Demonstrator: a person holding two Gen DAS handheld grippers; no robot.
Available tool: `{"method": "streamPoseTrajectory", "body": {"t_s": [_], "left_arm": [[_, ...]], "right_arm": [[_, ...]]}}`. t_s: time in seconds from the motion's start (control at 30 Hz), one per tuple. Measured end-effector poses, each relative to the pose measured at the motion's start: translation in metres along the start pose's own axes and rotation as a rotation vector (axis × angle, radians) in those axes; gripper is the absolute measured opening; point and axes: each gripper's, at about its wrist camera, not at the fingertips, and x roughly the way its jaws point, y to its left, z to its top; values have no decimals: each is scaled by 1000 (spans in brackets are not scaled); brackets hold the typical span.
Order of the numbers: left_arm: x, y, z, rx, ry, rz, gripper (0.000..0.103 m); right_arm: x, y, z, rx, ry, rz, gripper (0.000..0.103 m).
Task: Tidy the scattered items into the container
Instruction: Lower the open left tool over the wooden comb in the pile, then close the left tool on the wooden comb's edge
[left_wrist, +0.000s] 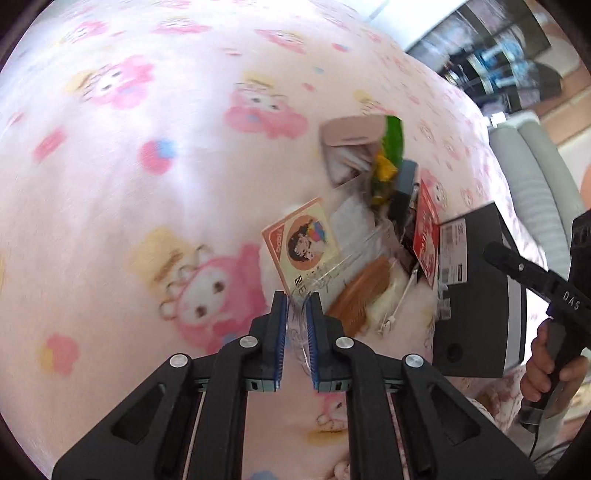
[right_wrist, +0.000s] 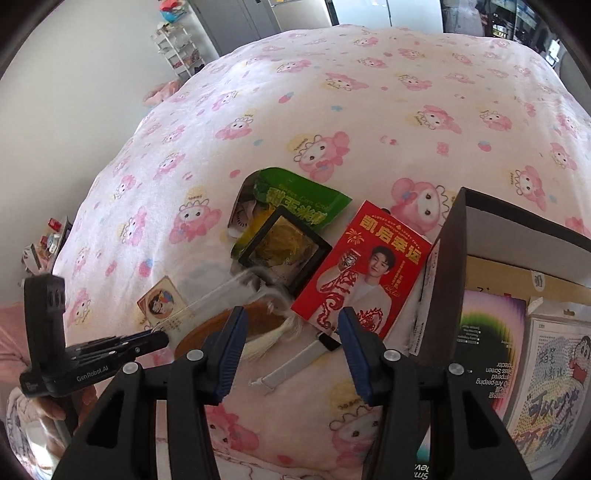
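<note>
Left gripper pinched narrow on a clear plastic sleeve, which runs forward-right from the tips. Right gripper wide, empty; white pen between its fingers, box just right.

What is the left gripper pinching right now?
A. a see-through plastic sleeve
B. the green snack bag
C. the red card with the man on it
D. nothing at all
A: in the left wrist view the left gripper has its blue pads closed on the edge of the clear plastic sleeve; the red card and green snack bag lie untouched on the bed.
</note>
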Motion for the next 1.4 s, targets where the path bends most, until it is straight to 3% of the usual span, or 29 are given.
{"method": "streamPoseTrajectory", "body": {"t_s": [0.13, 0.2, 0.3, 0.43, 0.5, 0.57, 0.6, 0.7, 0.77, 0.87, 0.93, 1.07, 1.17, 1.27, 1.4], "left_arm": [[0, 17, -18, -105, -15, -59, 9], [-5, 21, -26, -129, -34, -90, 12], [-19, 14, -30, -71, -89, -48, 14], [-29, 3, -24, 5, -113, -60, 21], [-29, -2, -25, 40, -102, -107, 32], [-15, -10, -24, 85, -24, -191, 36], [-3, -13, -21, 101, 21, -184, 36], [18, -20, -11, 144, 86, -34, 34], [20, -23, -7, 162, 107, -16, 36], [26, -25, -8, 183, 144, -1, 51], [36, -24, -11, 184, 177, 6, 55], [41, -17, -14, 121, 145, -71, 52], [39, -10, -13, 70, 124, -146, 23], [38, -4, -11, 15, 126, -277, 22], [46, -13, -9, 32, 143, -289, 21]], "right_arm": [[11, 11, 5, -79, 42, -28, 47], [15, 11, 5, -52, 47, -34, 47], [13, 5, 1, 10, 9, -31, 47], [41, 19, -4, -94, 124, -6, 47], [50, 23, -8, -117, 146, -25, 47], [59, 26, -10, -120, 173, -12, 47], [65, 29, -12, -133, 195, 5, 47], [81, 37, -17, -163, 243, 21, 47], [87, 38, -19, -171, 246, -9, 47], [94, 36, -22, -170, 265, -30, 47], [98, 35, -24, -162, 278, -29, 48], [108, 32, -28, -139, 328, 31, 49], [110, 31, -31, -126, 351, 70, 49], [108, 36, -32, -146, 353, 88, 51], [101, 42, -35, -149, 355, 138, 51]]}}
